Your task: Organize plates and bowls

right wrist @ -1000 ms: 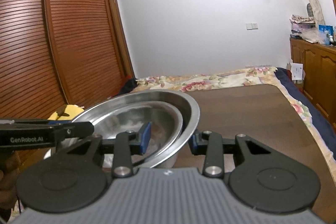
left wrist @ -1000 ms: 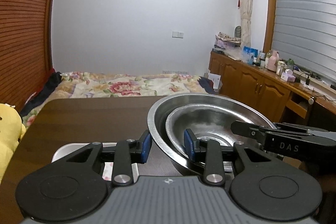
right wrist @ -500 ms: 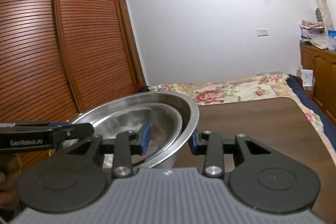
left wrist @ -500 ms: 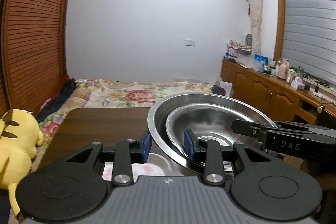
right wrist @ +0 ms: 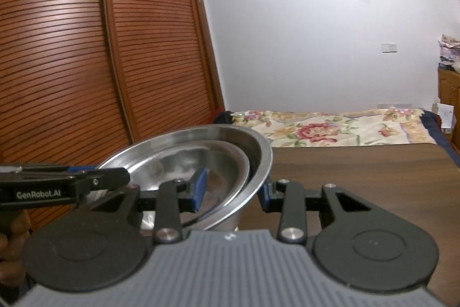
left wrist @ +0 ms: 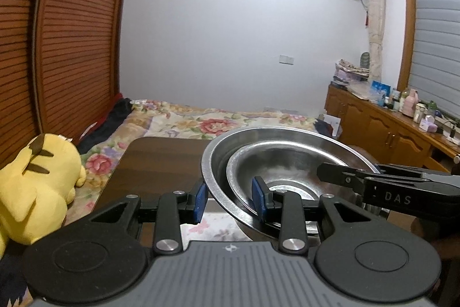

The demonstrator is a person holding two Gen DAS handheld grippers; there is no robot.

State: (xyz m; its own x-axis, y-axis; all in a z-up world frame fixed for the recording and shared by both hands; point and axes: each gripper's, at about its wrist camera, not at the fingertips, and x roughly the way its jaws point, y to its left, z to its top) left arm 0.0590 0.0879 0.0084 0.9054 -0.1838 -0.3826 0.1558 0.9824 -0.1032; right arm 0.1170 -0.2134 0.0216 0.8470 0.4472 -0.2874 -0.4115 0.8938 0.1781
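Two steel bowls are nested, the small bowl inside the large bowl, and both hang tilted above the dark wooden table. My left gripper is shut on their left rim, one blue pad outside and one inside. My right gripper is shut on the opposite rim of the large bowl in the same way. Each view shows the other gripper across the bowls: the right gripper and the left gripper. A flowered dish lies on the table under the bowls.
A yellow plush toy lies left of the table on the flowered bed. A slatted wooden wardrobe fills the left side. A sideboard with bottles runs along the right wall. The bare table top stretches right of the bowls.
Both grippers have carried the nested bowls leftward and slightly up. The plush toy and more of the wardrobe have come into view. Both grips look the same.
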